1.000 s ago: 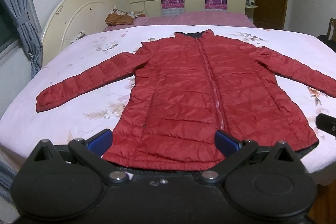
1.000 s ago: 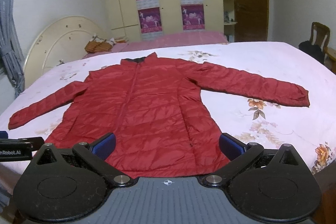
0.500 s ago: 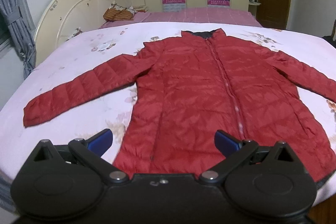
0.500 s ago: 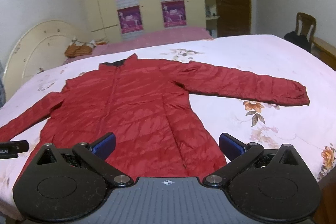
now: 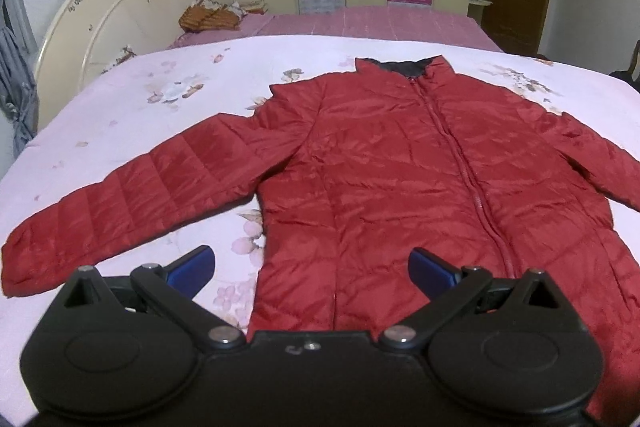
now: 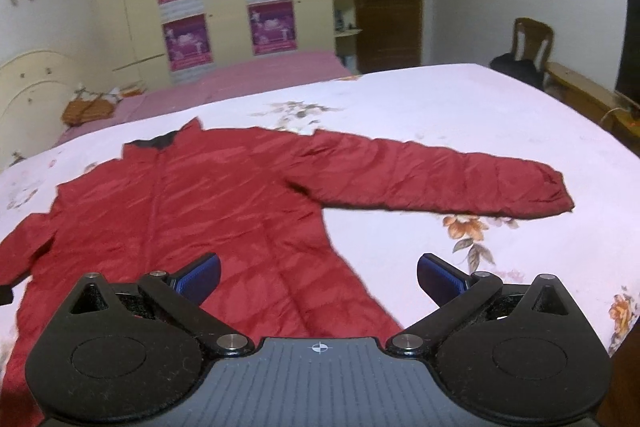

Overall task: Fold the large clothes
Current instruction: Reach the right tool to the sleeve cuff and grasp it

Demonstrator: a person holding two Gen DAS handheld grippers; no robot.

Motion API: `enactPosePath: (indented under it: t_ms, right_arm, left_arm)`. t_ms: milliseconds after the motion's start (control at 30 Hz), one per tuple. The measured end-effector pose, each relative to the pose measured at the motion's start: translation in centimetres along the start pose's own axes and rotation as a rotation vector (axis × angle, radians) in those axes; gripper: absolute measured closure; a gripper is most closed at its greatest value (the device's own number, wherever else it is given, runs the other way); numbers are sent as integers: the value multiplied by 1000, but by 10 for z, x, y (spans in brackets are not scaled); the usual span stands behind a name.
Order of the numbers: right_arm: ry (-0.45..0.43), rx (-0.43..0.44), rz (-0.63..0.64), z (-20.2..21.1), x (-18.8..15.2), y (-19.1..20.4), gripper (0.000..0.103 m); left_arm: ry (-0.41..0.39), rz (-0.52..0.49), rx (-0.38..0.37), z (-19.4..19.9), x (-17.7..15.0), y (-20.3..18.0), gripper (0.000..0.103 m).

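A red quilted puffer jacket lies flat, front up (zipper closed), sleeves spread on the pale pink floral bed. The left hand-held gripper and right hand-held gripper both hover above its hem, jaws wide and holding nothing.

jacket: red | bedsheet: pale pink, floral | posters: purple

Four purple posters are hanging on the cream wardrobe doors, upper centre. A brown wooden chair is standing at right; a woven basket is sitting upper left.
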State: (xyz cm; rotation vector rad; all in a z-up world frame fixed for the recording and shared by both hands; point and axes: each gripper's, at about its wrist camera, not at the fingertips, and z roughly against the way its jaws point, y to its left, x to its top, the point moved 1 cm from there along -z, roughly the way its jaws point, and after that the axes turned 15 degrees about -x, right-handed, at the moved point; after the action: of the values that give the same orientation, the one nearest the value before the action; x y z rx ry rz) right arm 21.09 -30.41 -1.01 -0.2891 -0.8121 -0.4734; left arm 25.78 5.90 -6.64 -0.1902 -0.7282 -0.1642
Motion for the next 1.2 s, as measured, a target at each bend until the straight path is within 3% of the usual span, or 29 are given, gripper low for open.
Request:
enactPosePath:
  t_ms: [367, 800, 1200]
  right_arm:
    - [-4, -52, -18, -50, 30, -34, 0]
    - [16, -88, -72, -137, 59, -115, 0]
    - [84, -270, -127, -207, 54, -201, 1]
  left_arm:
    - [19, 24, 41, -35, 17, -9, 1]
    - [44, 52, 79, -87, 35, -70, 5]
    - [68, -4, 116, -122, 44, -108, 6]
